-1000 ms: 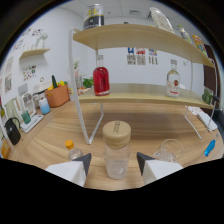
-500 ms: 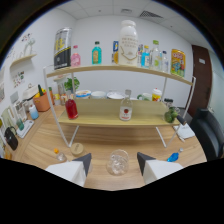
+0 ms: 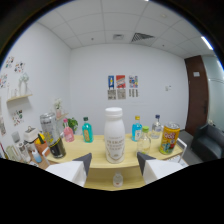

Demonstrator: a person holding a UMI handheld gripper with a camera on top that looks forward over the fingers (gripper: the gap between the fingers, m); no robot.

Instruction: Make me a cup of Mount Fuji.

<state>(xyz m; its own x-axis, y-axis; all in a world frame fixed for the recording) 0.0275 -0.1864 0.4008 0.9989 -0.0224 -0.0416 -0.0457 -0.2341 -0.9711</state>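
As hand-held gripper gapes, white bottle ahead

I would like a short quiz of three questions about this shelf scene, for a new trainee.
1. True or false: the white bottle stands upright on the shelf.
2. Which stands nearest the white bottle's right side, as seen in the gripper view? A) yellow can B) blue bottle C) black cup
3. Fill in: the gripper fingers are ____, with the white bottle just beyond them.

Key: 1 true; 2 B; 3 open
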